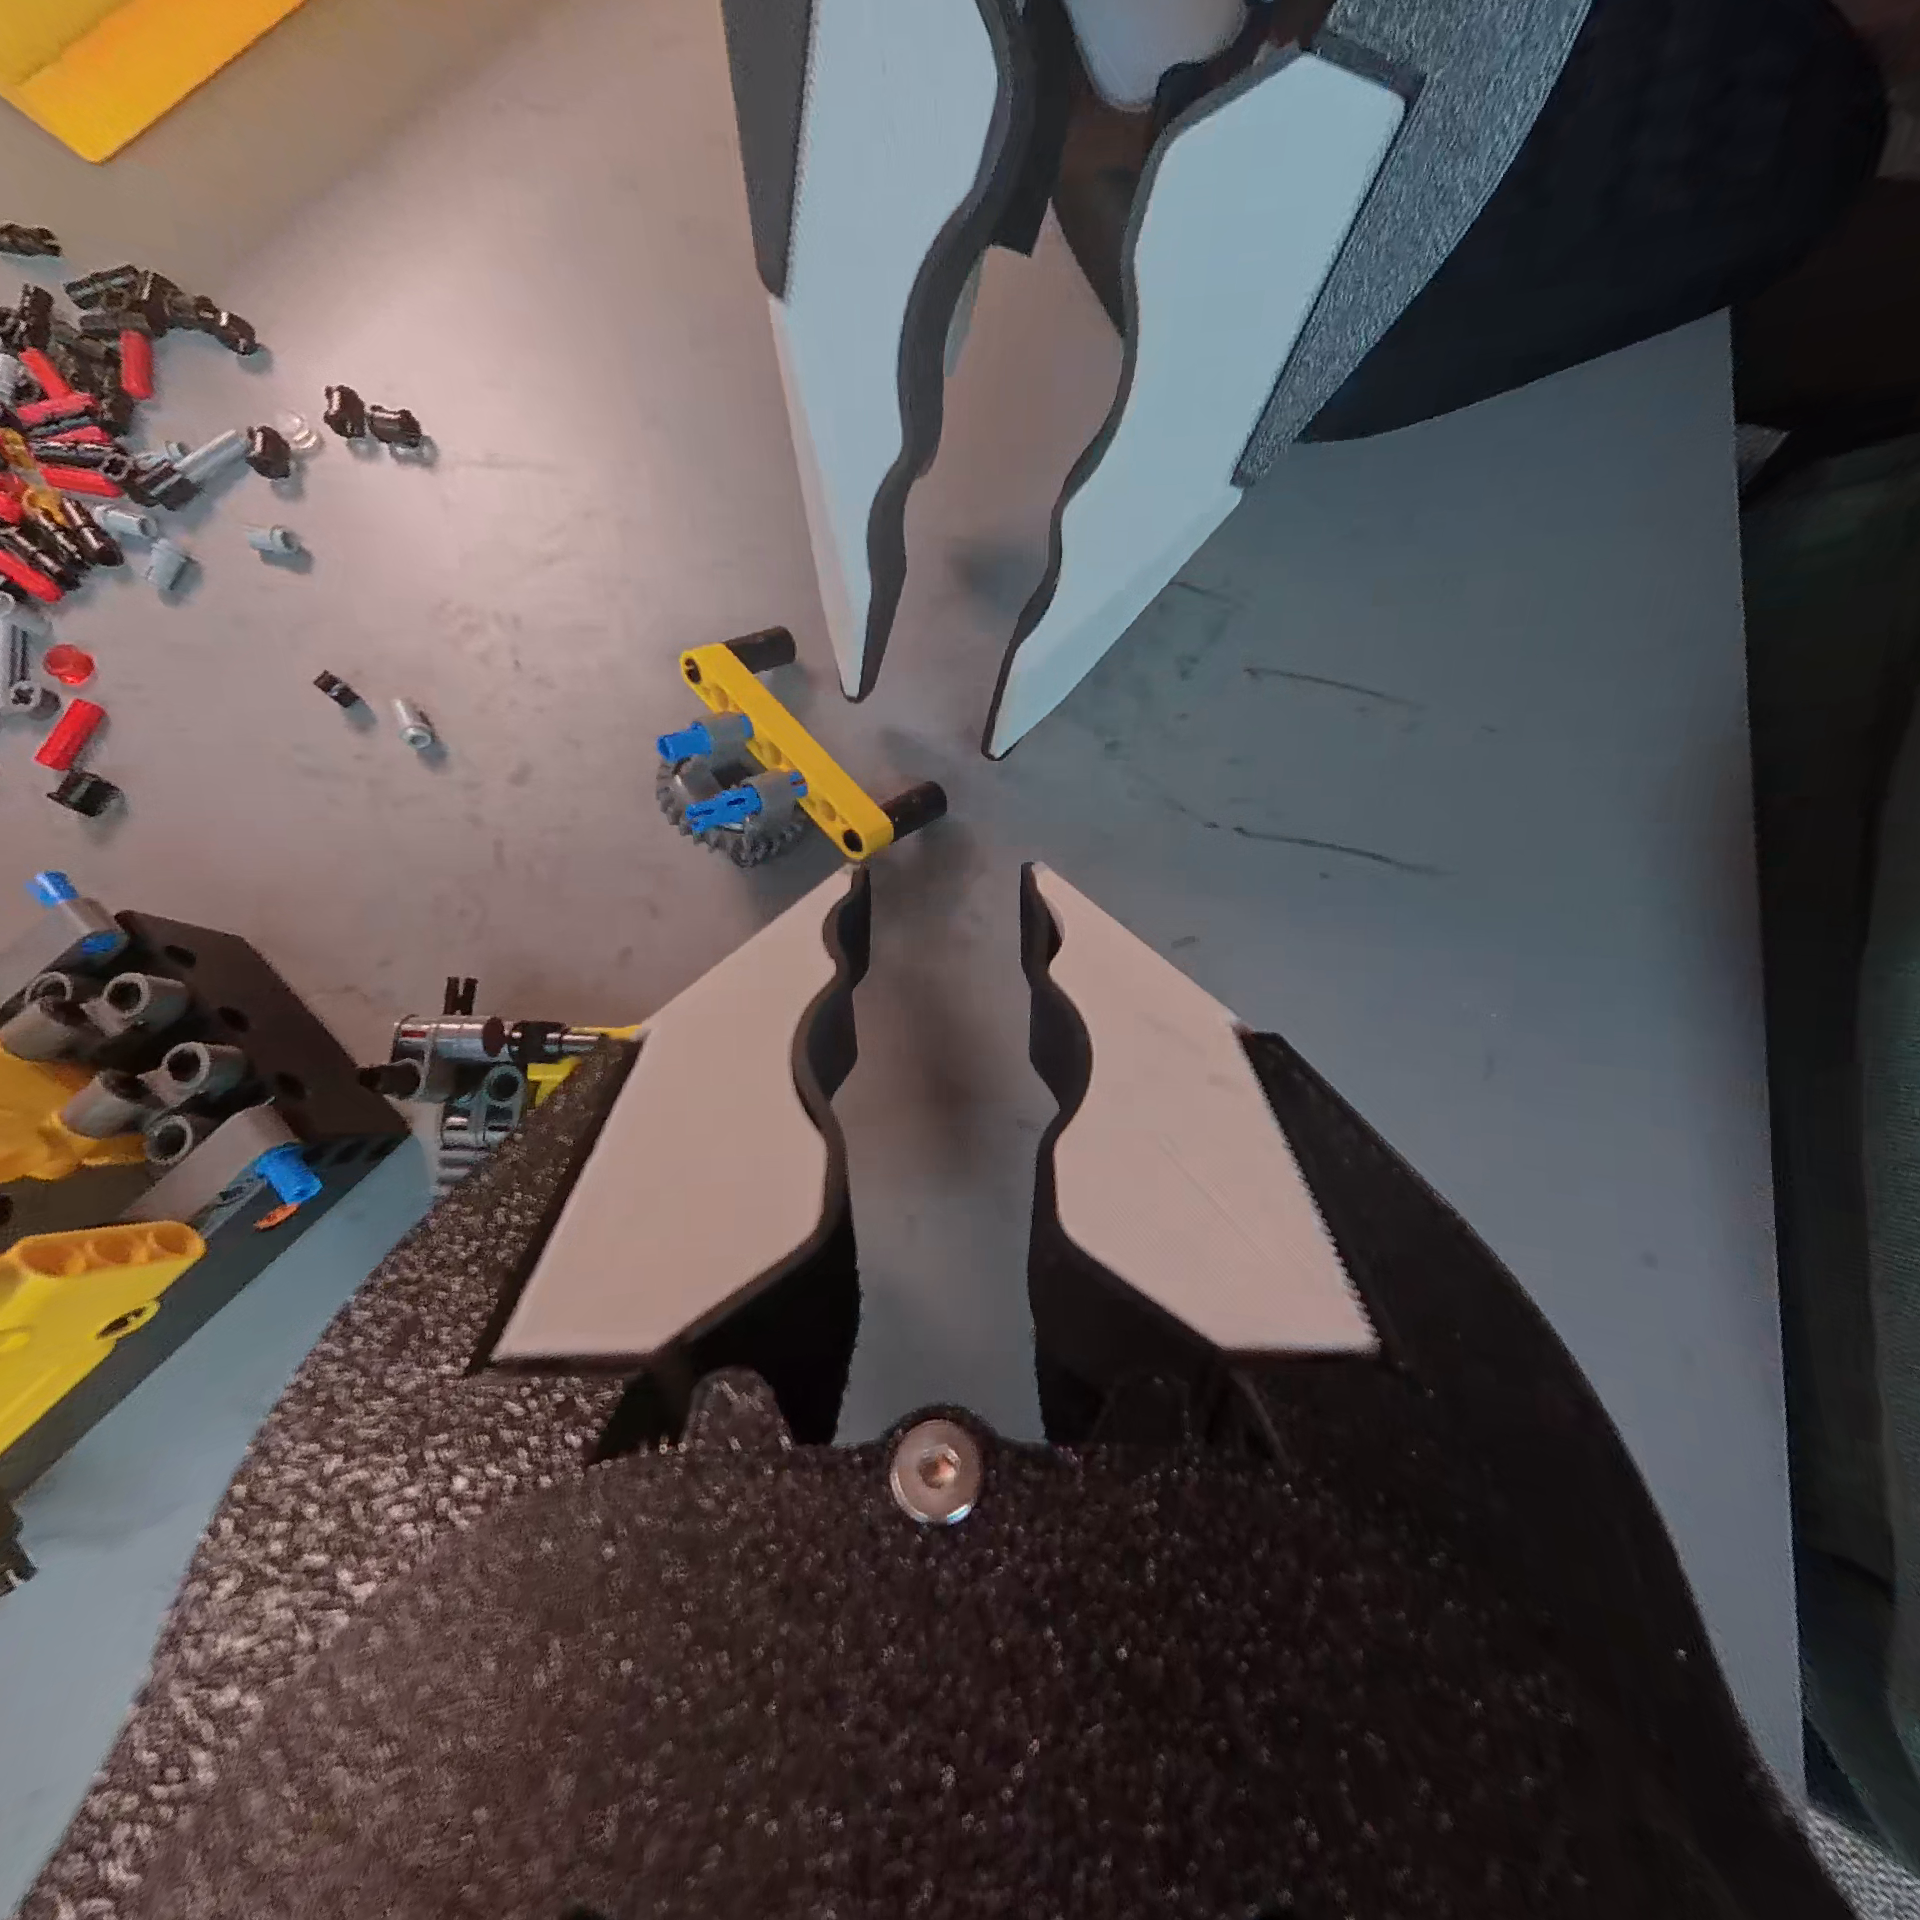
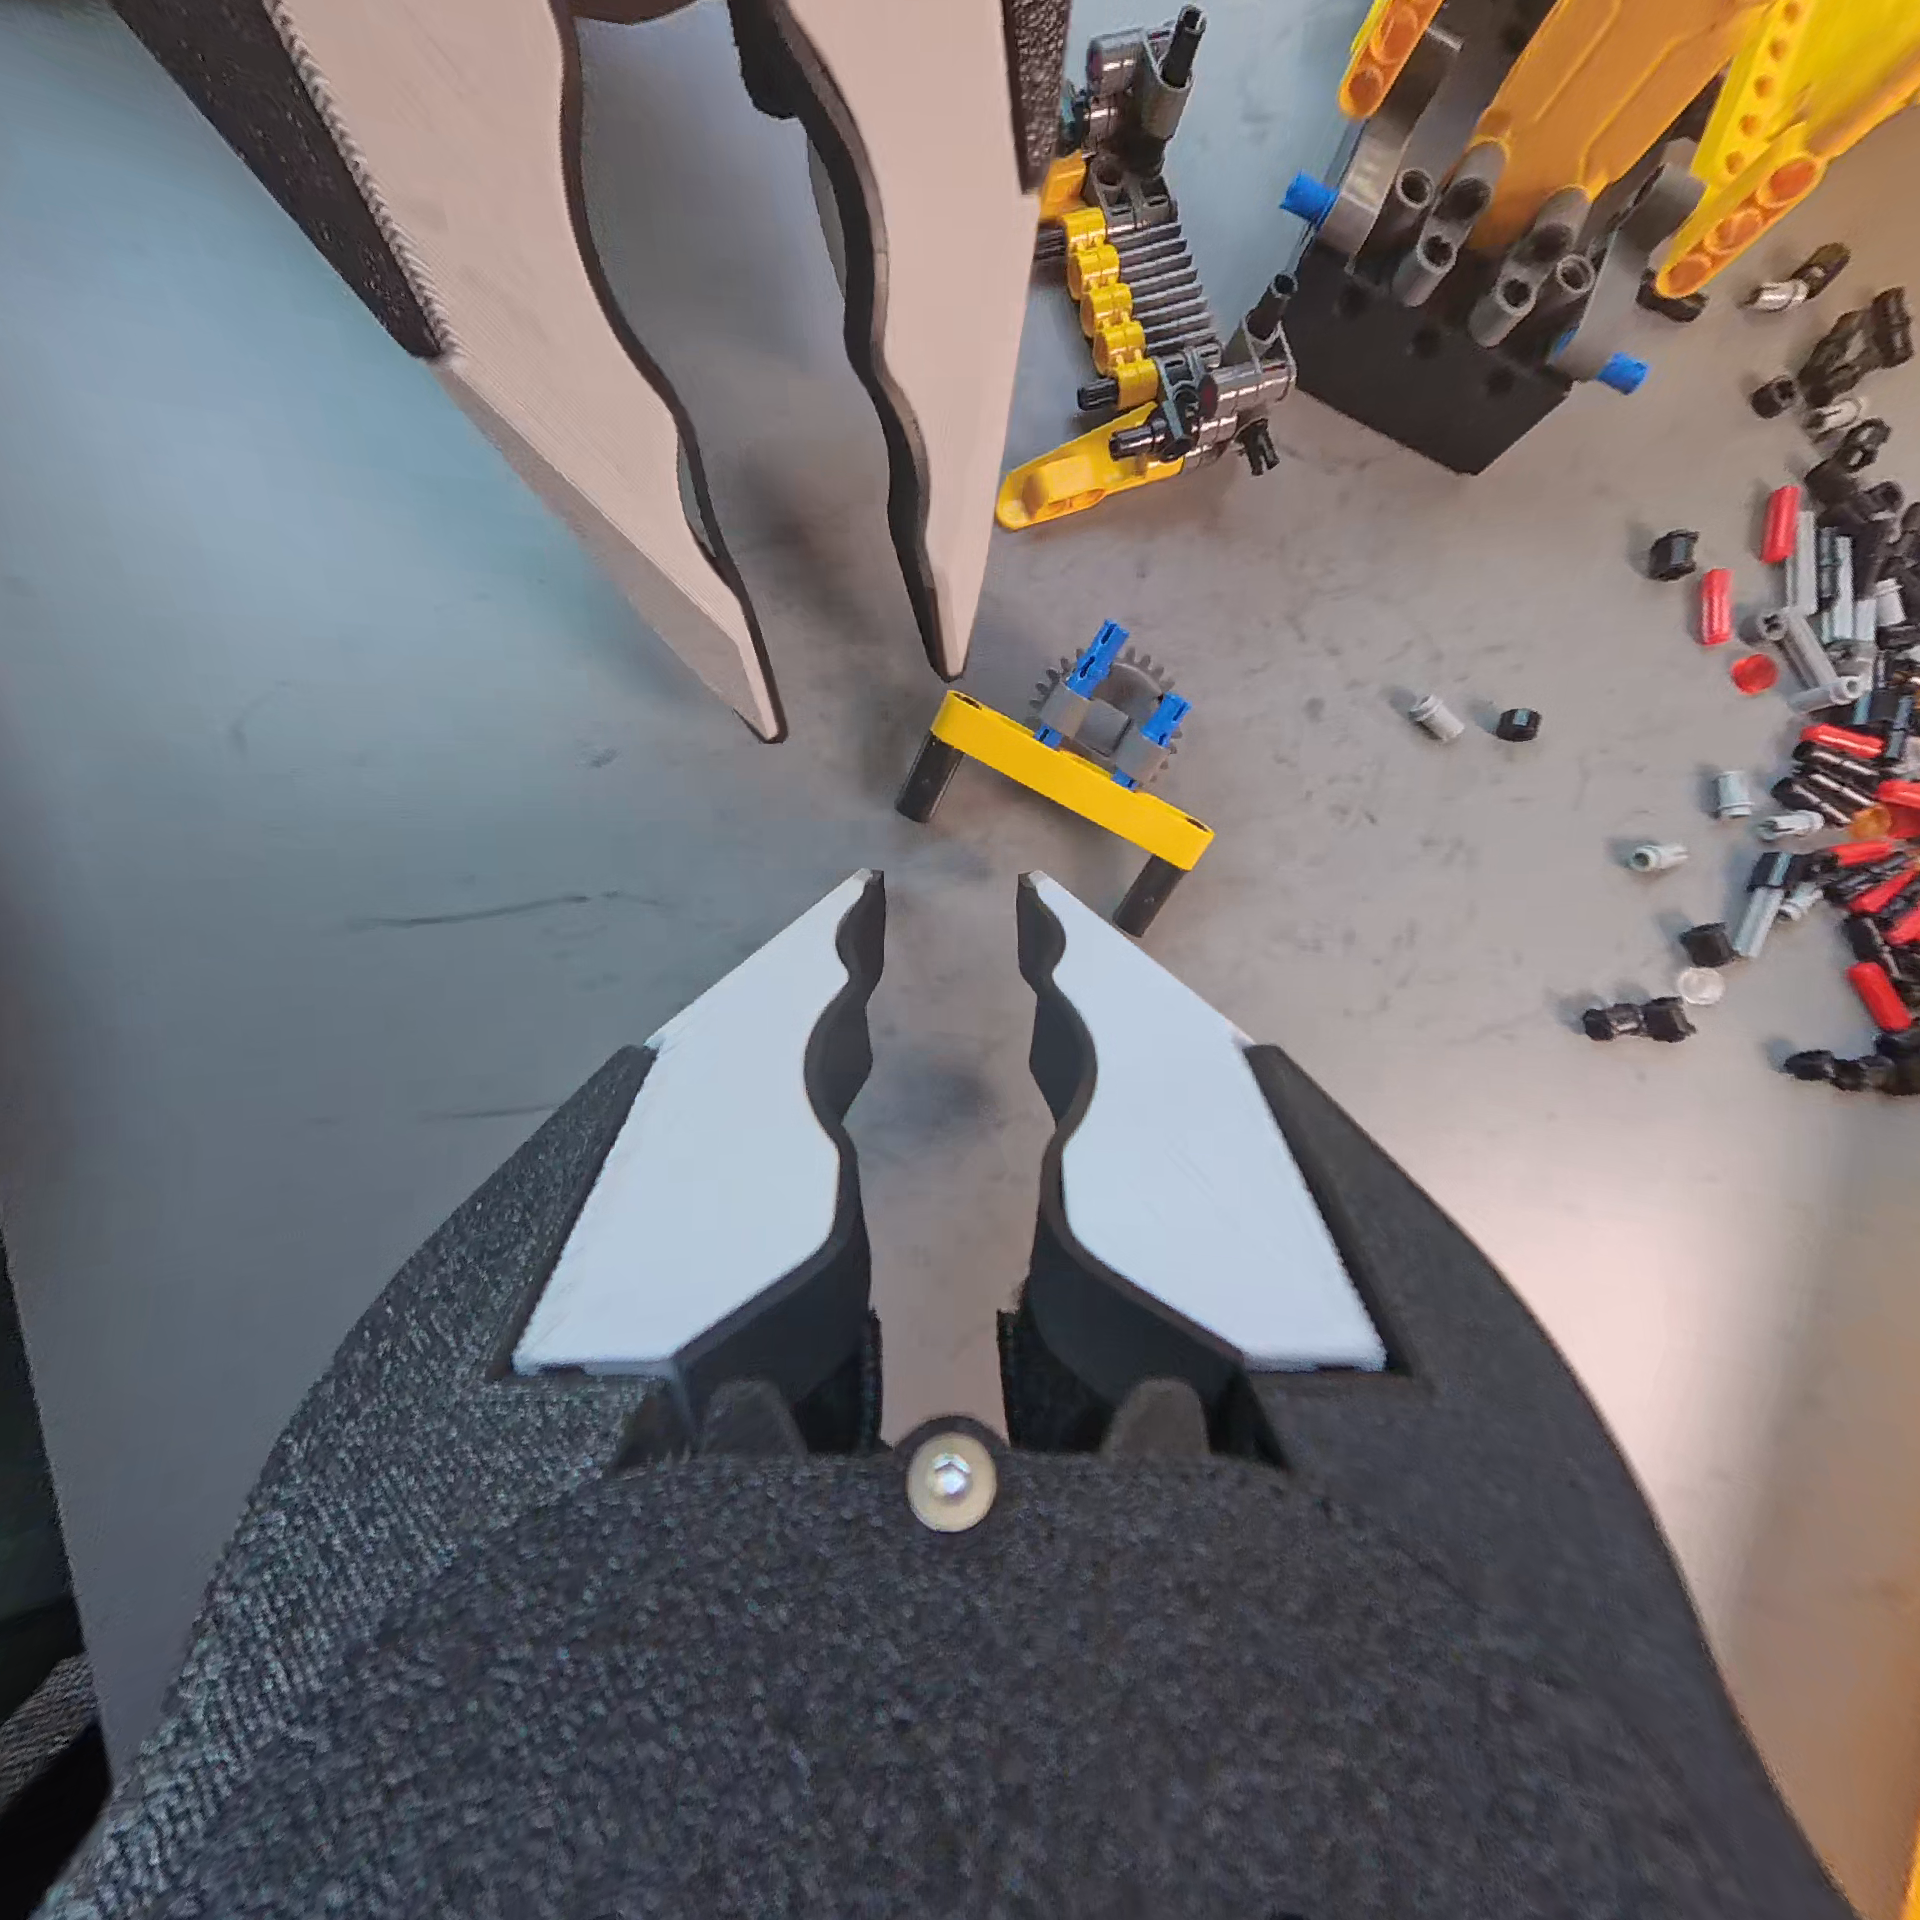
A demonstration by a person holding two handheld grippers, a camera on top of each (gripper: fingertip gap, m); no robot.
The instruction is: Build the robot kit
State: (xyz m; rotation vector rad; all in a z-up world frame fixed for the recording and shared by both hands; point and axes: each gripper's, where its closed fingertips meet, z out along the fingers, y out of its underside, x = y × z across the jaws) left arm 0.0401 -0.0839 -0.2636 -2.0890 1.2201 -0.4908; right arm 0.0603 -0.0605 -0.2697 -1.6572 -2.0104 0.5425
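The small yellow plastic beam assembly [image 1: 784, 753], with black pegs at its ends, blue pins and a grey gear under it, lies flat on the grey bench [image 1: 1403, 727], held by nothing. My left tool [image 1: 940, 873] hovers released, jaws apart and empty, the beam just off its tips at 10 o'clock. My right tool [image 1: 925, 722] faces it from 12 o'clock, also released and empty; from its own view the beam sits at 1 o'clock, near the tips. Only the left wrist view shows a flat yellow sheet [image 1: 104, 62] at 11 o'clock. Only the right wrist view shows the grey ribbed piece with yellow connectors [image 2: 1143, 281] whole, beside the big yellow-and-black build [image 2: 1455, 312]. A heap of loose red, black and grey pins [image 2: 1849, 831] lies at 3 o'clock.
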